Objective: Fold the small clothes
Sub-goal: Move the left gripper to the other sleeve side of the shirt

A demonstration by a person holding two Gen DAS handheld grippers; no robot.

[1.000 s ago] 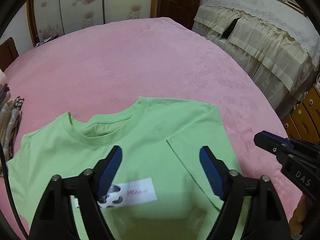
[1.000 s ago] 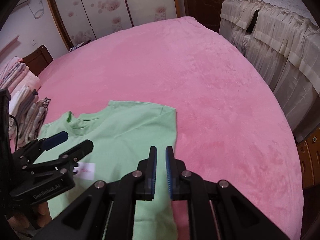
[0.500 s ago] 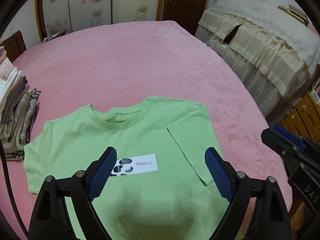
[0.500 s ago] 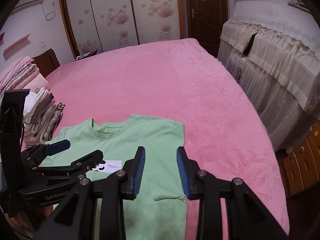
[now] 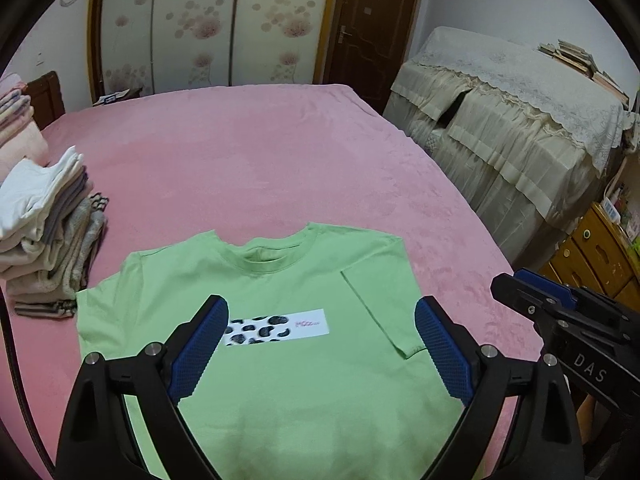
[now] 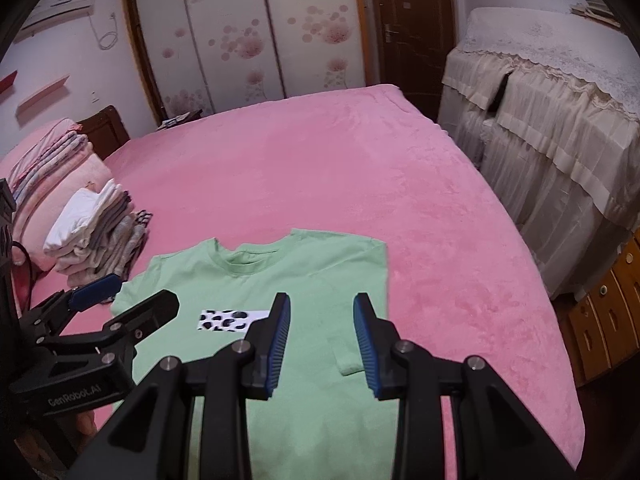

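Note:
A light green T-shirt [image 5: 288, 280] [image 6: 312, 276] lies flat, front up, on the pink bed [image 5: 260, 152]. It has a white label with black spots [image 5: 276, 326]. Its right sleeve [image 5: 376, 304] is folded inward over the body. My left gripper [image 5: 320, 308] [image 6: 138, 290] hovers above the shirt's chest; its jaws are opening and nothing is between them. My right gripper [image 6: 321, 302] [image 5: 510, 276] hangs above the shirt's right half, open by a narrower gap, also with nothing in it. Neither touches the cloth.
A stack of folded clothes [image 5: 44, 232] [image 6: 96, 236] sits on the bed left of the shirt, with folded pink blankets [image 6: 52, 168] behind it. Cream-draped furniture [image 5: 512, 128] and wooden drawers [image 5: 592, 256] stand past the bed's right edge.
Both grippers have risen and drawn back from the shirt, so more of the bed shows. The right gripper went from shut to open. The left jaws spread wider.

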